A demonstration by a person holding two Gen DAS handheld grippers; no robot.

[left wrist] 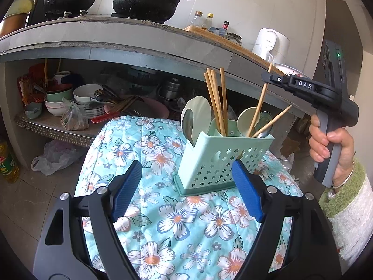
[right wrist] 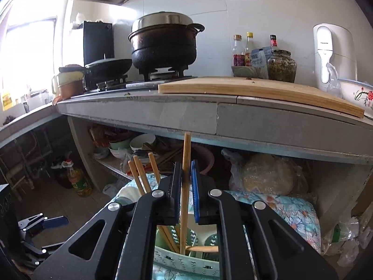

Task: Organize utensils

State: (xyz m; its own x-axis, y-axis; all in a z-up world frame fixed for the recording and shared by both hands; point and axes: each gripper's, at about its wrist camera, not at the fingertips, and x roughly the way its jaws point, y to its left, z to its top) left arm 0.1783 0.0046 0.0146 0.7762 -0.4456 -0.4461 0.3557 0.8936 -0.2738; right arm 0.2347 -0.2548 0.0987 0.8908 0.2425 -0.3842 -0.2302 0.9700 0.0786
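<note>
A mint green utensil caddy [left wrist: 216,161] with star holes stands on a floral quilted cloth [left wrist: 177,221]. It holds several wooden chopsticks [left wrist: 216,100], pale ceramic spoons [left wrist: 198,112] and metal spoons [left wrist: 188,123]. My left gripper [left wrist: 186,184] is open and empty, just in front of the caddy. My right gripper [right wrist: 186,182] is shut on a single wooden chopstick [right wrist: 185,163], held upright over the caddy's right compartment [right wrist: 186,259]. The right gripper also shows in the left wrist view [left wrist: 268,77], above the caddy with that chopstick [left wrist: 261,100].
A concrete kitchen counter [right wrist: 186,114] runs behind, with a black pot [right wrist: 163,44], wok [right wrist: 109,66], wooden cutting board [right wrist: 256,91], bottles and a white appliance [right wrist: 333,53]. Bowls and plates [left wrist: 70,100] crowd the shelf below. An oil bottle [right wrist: 79,180] stands on the floor.
</note>
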